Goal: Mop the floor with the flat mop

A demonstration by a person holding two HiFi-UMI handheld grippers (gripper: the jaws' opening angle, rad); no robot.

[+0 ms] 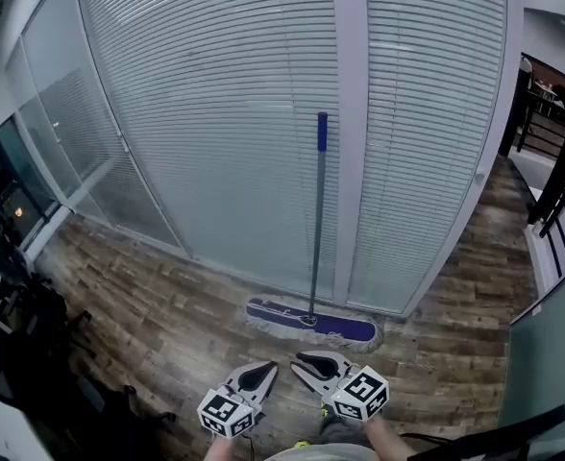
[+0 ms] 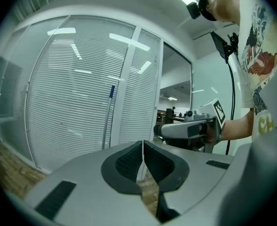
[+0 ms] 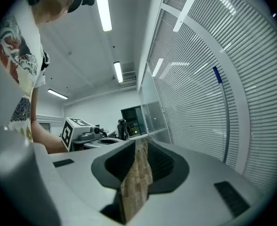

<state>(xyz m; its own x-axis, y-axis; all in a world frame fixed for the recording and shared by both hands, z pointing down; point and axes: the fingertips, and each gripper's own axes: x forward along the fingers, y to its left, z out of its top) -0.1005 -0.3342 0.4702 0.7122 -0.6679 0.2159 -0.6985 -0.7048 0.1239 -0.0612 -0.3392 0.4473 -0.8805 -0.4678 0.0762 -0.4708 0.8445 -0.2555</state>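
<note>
Both my left tool (image 1: 268,369) and right tool (image 1: 304,360) were pressed together, empty. The flat mop (image 1: 311,321) leaned on the glass wall (image 1: 215,113) at the floor's (image 1: 148,305) far edge. Nudged carelessly, its handle (image 1: 316,229) could have toppled.

Closed claw (image 2: 142,147), mop (image 2: 109,119) beyond

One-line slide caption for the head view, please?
Left gripper and right gripper, both shut, face the mop standing by the blinds.
</note>
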